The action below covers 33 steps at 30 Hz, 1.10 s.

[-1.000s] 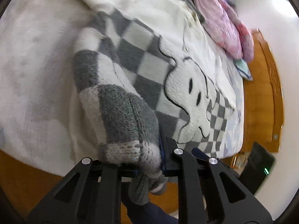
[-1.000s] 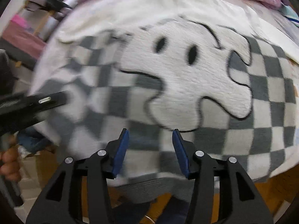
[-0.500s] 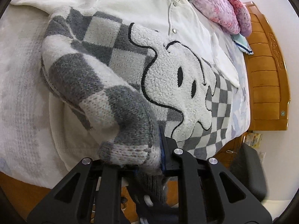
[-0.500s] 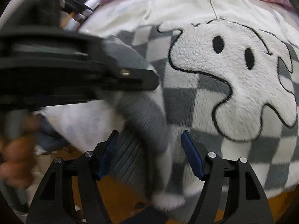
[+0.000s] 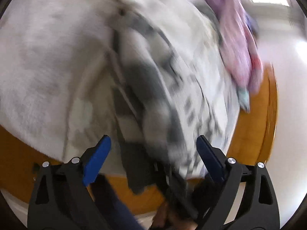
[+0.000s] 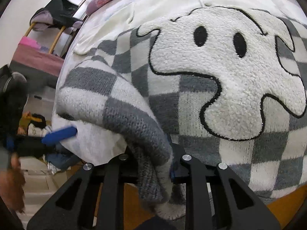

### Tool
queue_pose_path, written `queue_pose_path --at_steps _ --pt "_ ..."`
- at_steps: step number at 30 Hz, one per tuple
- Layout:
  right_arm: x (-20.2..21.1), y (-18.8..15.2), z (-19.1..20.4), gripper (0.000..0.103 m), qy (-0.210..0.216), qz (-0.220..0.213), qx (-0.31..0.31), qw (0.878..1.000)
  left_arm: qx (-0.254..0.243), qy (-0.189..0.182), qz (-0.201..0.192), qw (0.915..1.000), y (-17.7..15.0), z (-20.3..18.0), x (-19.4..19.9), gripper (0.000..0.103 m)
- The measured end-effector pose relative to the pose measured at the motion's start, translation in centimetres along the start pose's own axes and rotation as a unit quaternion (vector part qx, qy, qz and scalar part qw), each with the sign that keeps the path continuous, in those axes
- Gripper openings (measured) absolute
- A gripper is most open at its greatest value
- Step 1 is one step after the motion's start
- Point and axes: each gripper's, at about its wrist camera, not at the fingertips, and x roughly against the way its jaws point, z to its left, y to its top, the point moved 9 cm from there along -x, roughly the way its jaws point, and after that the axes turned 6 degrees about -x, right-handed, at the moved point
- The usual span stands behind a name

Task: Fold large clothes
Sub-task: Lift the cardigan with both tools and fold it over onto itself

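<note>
sweater (image 6: 220,88): flat, collar far | sleeve (image 6: 134,122): toward camera | right gripper (image 6: 153,164): jaws closing on cuff | left gripper (image 5: 151,157): jaws opening, empty

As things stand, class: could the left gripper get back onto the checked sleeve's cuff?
Probably not: the right gripper is closing on the cuff, covering it; the left gripper is opening, nothing between its pads.

left wrist view smeared by motion blur, sweater (image 5: 153,88) pattern unreadable, right gripper (image 6: 153,164) pads buried in sleeve cuff (image 6: 153,172)
</note>
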Motion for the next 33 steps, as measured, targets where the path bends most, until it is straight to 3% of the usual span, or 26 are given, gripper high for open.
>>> queue_pose_path --at_steps 3,7,9,10,11,13,16,17,22,26,29,33 --pt "0.0 0.0 -0.1 0.019 0.006 0.002 -0.003 1.000 0.021 0.032 0.006 0.9992 3.2 1.3 -2.1 0.091" --pt "0.2 0.2 -0.7 0.019 0.011 0.006 -0.007 1.000 -0.046 0.120 0.021 0.9915 6.2 1.5 -5.9 0.090" --pt "-0.1 0.7 -1.0 0.019 0.018 0.008 -0.021 1.000 -0.083 0.150 0.023 0.9849 6.6 0.8 -6.8 0.052" --pt "-0.3 1.0 -1.2 0.019 0.019 0.007 -0.026 0.999 -0.102 0.162 0.017 0.9813 6.7 0.1 -6.7 0.049" --pt "0.0 1.1 -1.4 0.019 0.022 0.005 -0.032 0.999 -0.125 0.170 0.006 0.9774 6.7 -0.9 -6.2 0.036" --pt "1.0 1.3 -1.8 0.019 0.037 -0.001 -0.051 0.998 -0.155 0.155 -0.025 0.9753 6.2 -3.7 -4.9 0.032" --pt "3.8 1.8 -3.2 0.018 0.059 -0.020 -0.081 0.995 -0.229 0.160 -0.055 0.9587 4.5 -8.6 -3.6 0.032" --pt "5.2 2.1 -3.8 0.018 0.066 -0.028 -0.093 0.993 -0.247 0.144 -0.063 0.9560 3.6 -10.9 -3.3 0.032" --pt "11.8 3.3 -7.9 0.018 0.083 -0.070 -0.145 0.983 -0.316 0.116 -0.075 0.9386 0.5 -20.1 -4.4 0.032" --pt "16.8 4.1 -12.9 0.018 0.077 -0.107 -0.198 0.971 -0.371 0.076 -0.058 0.9238 -2.6 -27.8 -8.1 0.032" --pt "18.9 3.7 -16.7 0.018 0.059 -0.127 -0.230 0.963 -0.404 0.066 -0.032 0.9119 -5.7 -32.1 -12.8 0.032" --pt "19.6 2.5 -22.3 0.018 0.052 -0.134 -0.289 0.947 -0.431 0.073 0.004 0.8994 -8.8 -34.5 -19.1 0.032"
